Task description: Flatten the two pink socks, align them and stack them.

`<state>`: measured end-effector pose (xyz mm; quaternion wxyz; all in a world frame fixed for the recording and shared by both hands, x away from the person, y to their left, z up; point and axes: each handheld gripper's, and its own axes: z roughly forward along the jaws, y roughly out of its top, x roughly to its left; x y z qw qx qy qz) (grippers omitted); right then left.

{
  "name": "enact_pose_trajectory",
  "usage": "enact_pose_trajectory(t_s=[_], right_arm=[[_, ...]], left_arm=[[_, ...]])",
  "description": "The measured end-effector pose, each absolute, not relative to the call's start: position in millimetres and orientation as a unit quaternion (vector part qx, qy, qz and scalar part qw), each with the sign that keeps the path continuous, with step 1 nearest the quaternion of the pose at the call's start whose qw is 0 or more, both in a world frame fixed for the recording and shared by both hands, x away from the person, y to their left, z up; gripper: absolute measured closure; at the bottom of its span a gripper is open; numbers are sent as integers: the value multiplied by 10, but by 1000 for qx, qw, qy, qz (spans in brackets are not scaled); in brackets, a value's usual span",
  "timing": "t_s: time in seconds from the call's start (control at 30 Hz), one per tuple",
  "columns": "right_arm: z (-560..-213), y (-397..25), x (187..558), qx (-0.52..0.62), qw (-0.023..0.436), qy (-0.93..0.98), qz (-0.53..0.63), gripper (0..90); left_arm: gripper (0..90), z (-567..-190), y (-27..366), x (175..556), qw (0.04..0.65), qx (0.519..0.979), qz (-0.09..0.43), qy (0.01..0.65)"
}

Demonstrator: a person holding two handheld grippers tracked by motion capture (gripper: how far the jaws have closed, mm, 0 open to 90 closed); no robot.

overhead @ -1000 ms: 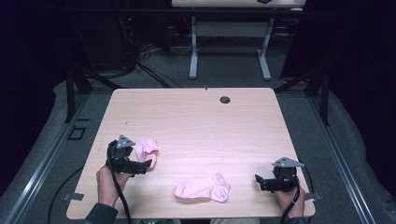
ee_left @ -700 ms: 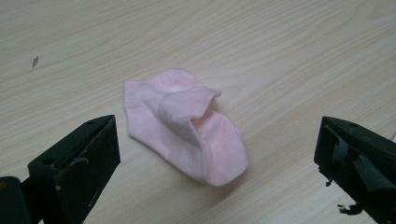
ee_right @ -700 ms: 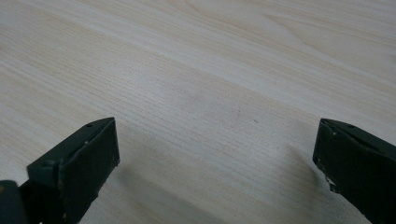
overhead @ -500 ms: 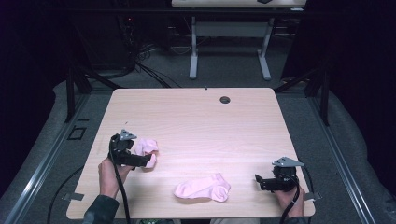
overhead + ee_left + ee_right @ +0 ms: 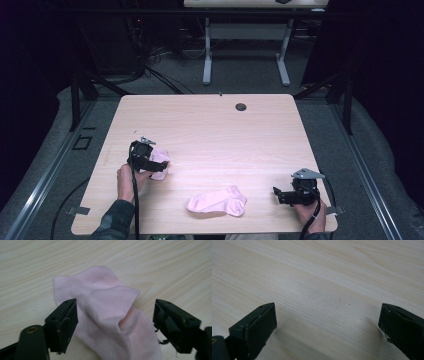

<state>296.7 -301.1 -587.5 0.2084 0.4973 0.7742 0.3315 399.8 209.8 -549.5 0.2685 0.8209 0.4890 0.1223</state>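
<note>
A crumpled pink sock (image 5: 161,169) lies on the left part of the wooden table (image 5: 215,130). My left gripper (image 5: 151,161) hovers right over it, held by a hand. In the left gripper view the jaws of my left gripper (image 5: 115,313) stand open on either side of this folded sock (image 5: 107,315), not closed on it. A second pink sock (image 5: 217,202) lies flat near the front edge, in the middle. My right gripper (image 5: 286,195) rests at the front right, pointing left towards that sock. In its own view my right gripper (image 5: 329,322) is open over bare wood.
A round cable hole (image 5: 241,106) sits near the table's far edge. The table's front edge (image 5: 200,232) is close under both hands. Another table's legs (image 5: 207,50) and cables stand on the floor beyond.
My left gripper has shifted slightly forward and to the right, closer over the crumpled sock. The right gripper and the flat sock have stayed put.
</note>
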Motion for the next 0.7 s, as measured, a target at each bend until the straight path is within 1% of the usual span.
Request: enact_pose_trajectory(t_s=[0.07,0.1,0.13,0.2,0.27,0.37,0.4,0.43,0.47,0.6,0.63,0.7], right_arm=[[-5876,-3010,2970,496,206,776,331,15],[-5876,-3008,2965,495,208,775,333,17],[-5876,-3008,2965,495,208,775,333,17],[-5876,-3009,2968,497,208,775,330,21],[-5877,-3009,2970,496,208,775,330,25],[-5878,-3006,2970,495,208,776,331,29],[-5880,-3005,2971,496,209,776,329,37],[-5880,-3008,2970,495,210,776,330,41],[-5880,-3008,2970,495,210,776,330,41],[-5881,-3001,2975,494,209,777,328,46],[-5882,-3001,2974,494,209,777,329,46],[-5878,-3007,2969,495,208,776,331,45]], left_arm=[[260,-5529,2095,4007,259,825,118,488],[321,-5549,2092,4008,257,826,116,489],[321,-5568,2099,4011,255,827,114,488],[392,-5609,2111,4010,252,825,113,494],[434,-5602,2118,4000,252,823,115,496],[528,-5601,2126,3988,252,823,119,495],[580,-5602,2131,3985,251,825,121,492],[609,-5605,2130,3978,251,823,124,494],[609,-5607,2134,3976,251,822,127,495],[784,-5620,2186,3972,263,817,129,497],[805,-5623,2193,3971,268,814,128,499],[816,-5617,2220,3965,274,811,127,501]])
